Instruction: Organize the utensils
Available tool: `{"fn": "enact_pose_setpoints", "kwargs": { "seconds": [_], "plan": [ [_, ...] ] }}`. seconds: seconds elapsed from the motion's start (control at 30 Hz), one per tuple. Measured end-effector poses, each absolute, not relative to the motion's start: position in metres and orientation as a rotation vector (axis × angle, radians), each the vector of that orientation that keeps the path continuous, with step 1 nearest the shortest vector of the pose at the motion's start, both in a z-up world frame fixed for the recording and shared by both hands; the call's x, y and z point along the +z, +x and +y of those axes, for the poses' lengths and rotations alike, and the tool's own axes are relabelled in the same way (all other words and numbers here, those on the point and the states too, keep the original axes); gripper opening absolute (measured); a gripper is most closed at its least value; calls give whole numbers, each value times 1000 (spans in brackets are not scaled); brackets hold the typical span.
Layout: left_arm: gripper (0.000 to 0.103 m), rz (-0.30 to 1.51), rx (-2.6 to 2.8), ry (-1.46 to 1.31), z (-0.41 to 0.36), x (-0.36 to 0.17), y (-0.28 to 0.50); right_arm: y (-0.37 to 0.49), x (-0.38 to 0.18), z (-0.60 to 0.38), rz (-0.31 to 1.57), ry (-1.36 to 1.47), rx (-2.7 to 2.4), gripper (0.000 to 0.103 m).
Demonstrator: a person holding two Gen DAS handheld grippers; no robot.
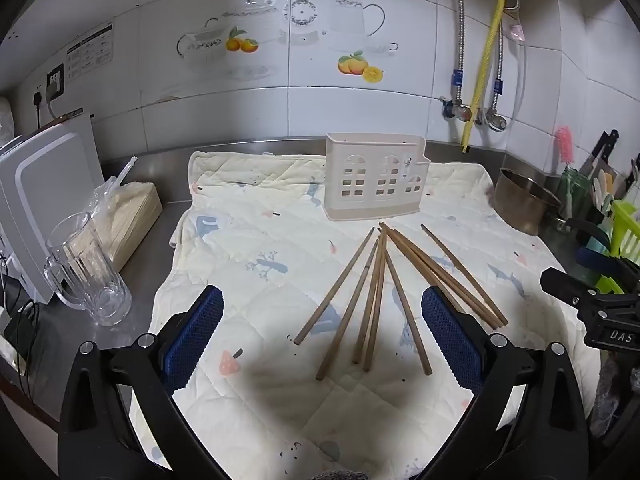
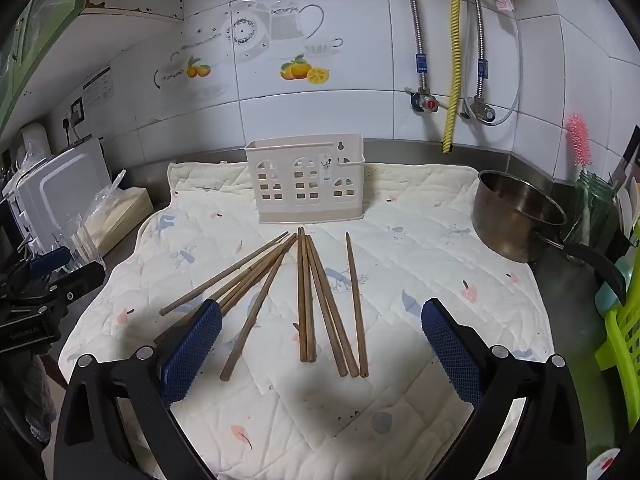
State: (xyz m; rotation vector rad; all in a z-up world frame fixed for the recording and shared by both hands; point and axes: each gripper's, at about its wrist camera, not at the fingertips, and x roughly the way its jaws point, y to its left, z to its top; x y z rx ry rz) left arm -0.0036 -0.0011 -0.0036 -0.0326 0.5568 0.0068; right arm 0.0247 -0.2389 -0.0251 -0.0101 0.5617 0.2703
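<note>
Quilted cloth (image 2: 420,248), slender wooden chopsticks (image 2: 306,300), perforated plastic holder (image 2: 306,178)

Ten or so brown wooden chopsticks (image 2: 304,300) lay flat and loose on the quilted cloth, fanned out, far tips bunched close just in front of the holder, near ends spread wide. Some touched or overlapped, one on the right lay apart (image 2: 356,304). The beige plastic utensil holder (image 2: 306,178) stood upright at the back of the cloth, house-shaped window cutouts on its front, a hanging hole in its raised back wall, nothing visible sticking out of it.
</note>
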Motion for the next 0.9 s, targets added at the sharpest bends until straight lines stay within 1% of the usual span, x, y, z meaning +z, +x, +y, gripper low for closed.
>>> {"fn": "enact_pose_setpoints", "kwargs": {
  "seconds": [0.9],
  "plan": [
    [98, 563, 4, -39, 3, -4, -4, 24, -26, -236, 558, -16, 274, 97]
  ]
}}
